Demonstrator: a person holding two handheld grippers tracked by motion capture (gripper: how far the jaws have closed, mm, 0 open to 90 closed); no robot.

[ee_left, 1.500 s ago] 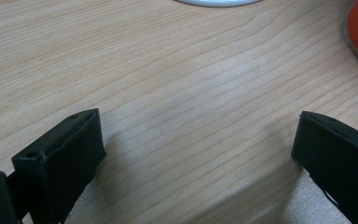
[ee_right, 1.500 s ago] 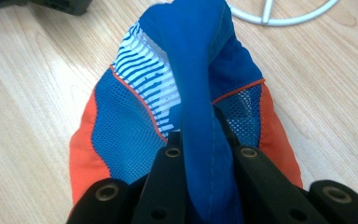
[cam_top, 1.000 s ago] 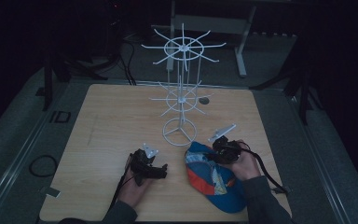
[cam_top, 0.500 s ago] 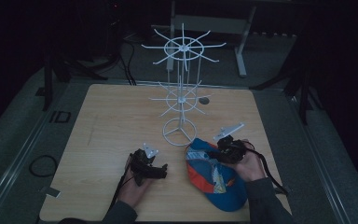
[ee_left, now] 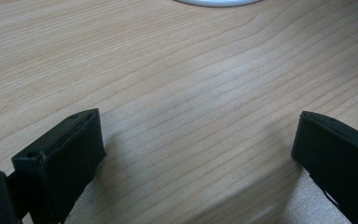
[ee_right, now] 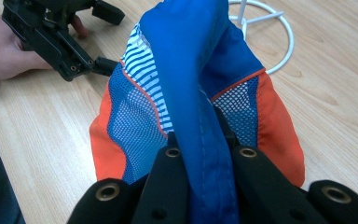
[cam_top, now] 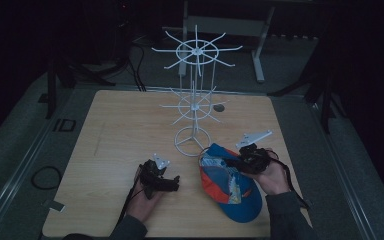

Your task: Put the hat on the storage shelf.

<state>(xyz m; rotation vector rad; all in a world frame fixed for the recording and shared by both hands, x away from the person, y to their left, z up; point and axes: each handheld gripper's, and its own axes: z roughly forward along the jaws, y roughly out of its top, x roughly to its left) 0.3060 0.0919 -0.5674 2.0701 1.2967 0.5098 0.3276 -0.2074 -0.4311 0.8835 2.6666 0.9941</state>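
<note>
A blue and orange cap (cam_top: 232, 187) with mesh panels lies at the front right of the wooden table (cam_top: 125, 125). My right gripper (cam_top: 235, 162) is shut on the cap's blue fabric (ee_right: 200, 107), which is pinched between the jaws and lifted off the wood. My left gripper (cam_top: 172, 184) rests low on the table to the cap's left, its jaws (ee_left: 198, 149) wide apart over bare wood with nothing between them. A white wire display stand (cam_top: 195, 105) with spoke arms rises just behind the cap.
The stand's ring base (cam_top: 192, 140) sits close to the cap's far edge; in the right gripper view the ring base (ee_right: 270, 28) lies past the cap. A small dark round object (cam_top: 219, 107) lies behind the stand. The other hand with its gripper (ee_right: 51, 28) is at upper left.
The right gripper has risen slightly with the cap, pulling the near part of it up off the table. The left gripper has stayed where it was.
</note>
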